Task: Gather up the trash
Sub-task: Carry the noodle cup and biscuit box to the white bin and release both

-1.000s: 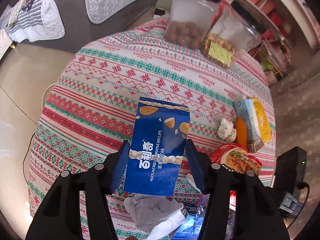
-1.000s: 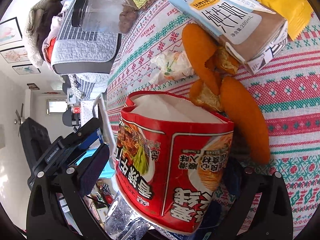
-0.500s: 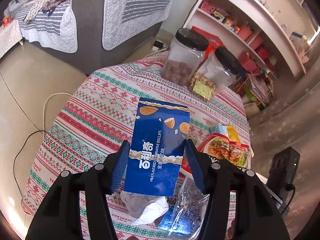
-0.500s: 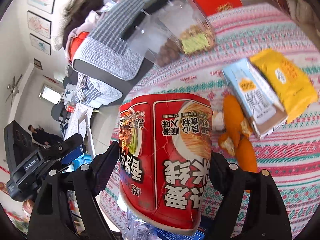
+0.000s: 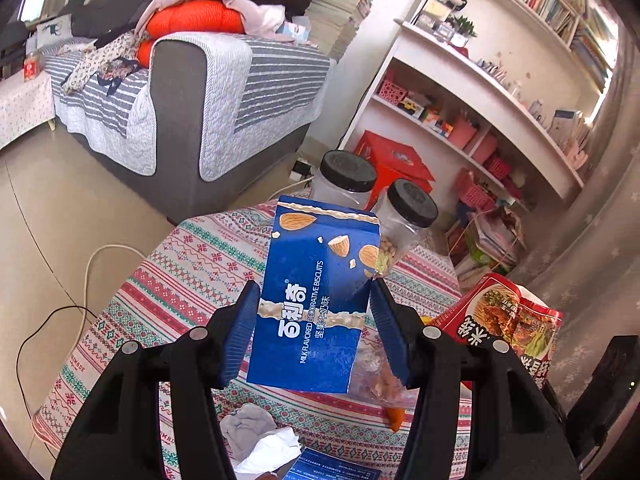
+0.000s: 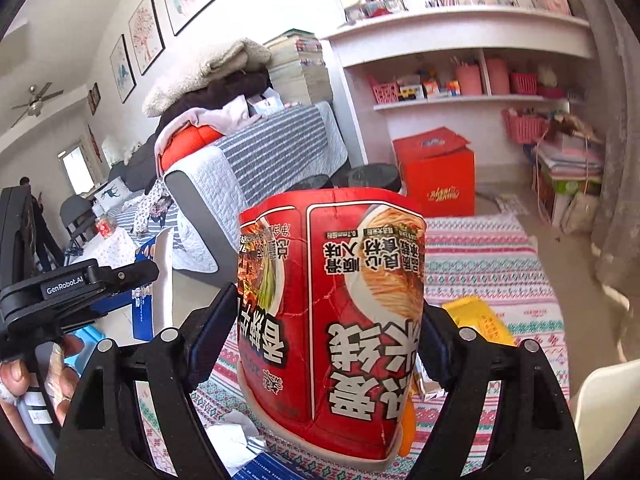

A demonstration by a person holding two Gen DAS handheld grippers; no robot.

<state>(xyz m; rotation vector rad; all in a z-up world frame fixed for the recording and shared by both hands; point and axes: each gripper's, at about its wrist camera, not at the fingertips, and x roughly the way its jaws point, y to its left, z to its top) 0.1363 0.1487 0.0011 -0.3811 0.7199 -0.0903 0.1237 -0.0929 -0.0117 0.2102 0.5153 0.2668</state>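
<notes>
Your left gripper (image 5: 314, 336) is clamped on a blue biscuit box (image 5: 316, 300), pads pressed to its two narrow sides. The box hangs clear above the table (image 5: 192, 272); its long axis runs along the fingers, away from you, and its almond-printed end points toward the jars (image 5: 404, 208).

Your right gripper (image 6: 326, 328) grips a red noodle cup (image 6: 332, 300) across its middle. The cup is upside down, wide rim low and nearest you, base up, its print inverted; it too is held above the cloth-covered table.

Below the box lie crumpled tissue (image 5: 264, 436) and an orange peel (image 5: 394, 418). In the right view a yellow packet (image 6: 480, 322) rests on the table behind the cup. Farther off stand a grey sofa (image 5: 180, 120), a red carton (image 6: 436, 176) and white shelves (image 5: 480, 80).
</notes>
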